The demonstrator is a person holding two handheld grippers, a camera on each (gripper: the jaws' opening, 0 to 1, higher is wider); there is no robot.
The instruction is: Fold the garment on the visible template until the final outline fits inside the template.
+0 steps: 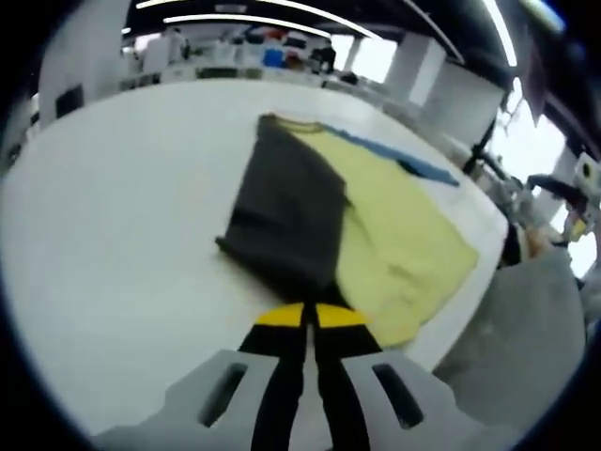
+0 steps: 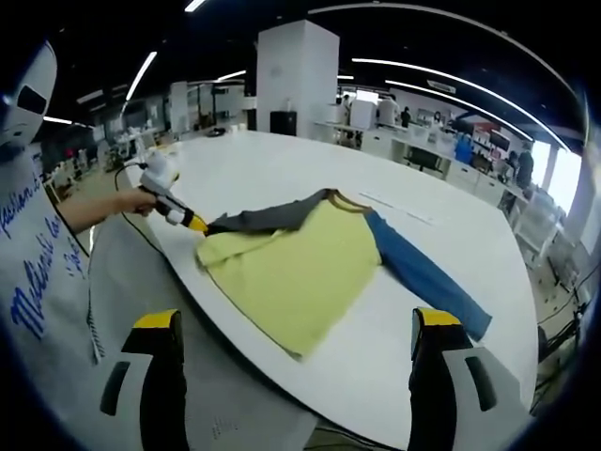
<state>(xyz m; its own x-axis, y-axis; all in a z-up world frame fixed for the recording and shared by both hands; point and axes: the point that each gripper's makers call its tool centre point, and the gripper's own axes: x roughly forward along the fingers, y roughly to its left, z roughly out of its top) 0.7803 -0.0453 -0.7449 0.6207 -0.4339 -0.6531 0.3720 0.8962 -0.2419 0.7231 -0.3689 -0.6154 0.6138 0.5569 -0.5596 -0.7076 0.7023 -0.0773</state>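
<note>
The garment (image 2: 300, 258) is a long-sleeved shirt with a yellow body, one dark grey sleeve and one blue sleeve, lying on a white table (image 2: 451, 235) close to the table's near edge. In the right gripper view the yellow body lies flat, the blue sleeve (image 2: 423, 277) extends straight out from the shoulder across the tabletop, and the grey sleeve (image 2: 268, 218) is drawn out to the opposite side along the collar edge. The left gripper (image 2: 192, 224), seen in that view with a person's hand (image 2: 141, 202) behind it, has its yellow-tipped jaws closed together on the cuff end of the grey sleeve at the table's edge. In the left gripper view the grey sleeve (image 1: 286, 211) lies as a broad dark panel folded over part of the yellow body (image 1: 399, 244), its near end running down into the left gripper (image 1: 311, 315), whose jaws are pressed together on the fabric. The blue sleeve (image 1: 404, 162) shows as a narrow strip past the far side of the yellow body. The right gripper (image 2: 300, 324) is held off the table's near edge, jaws spread wide apart and holding nothing. Beyond the table stands a white pillar (image 2: 296, 80) among workbenches.
</note>
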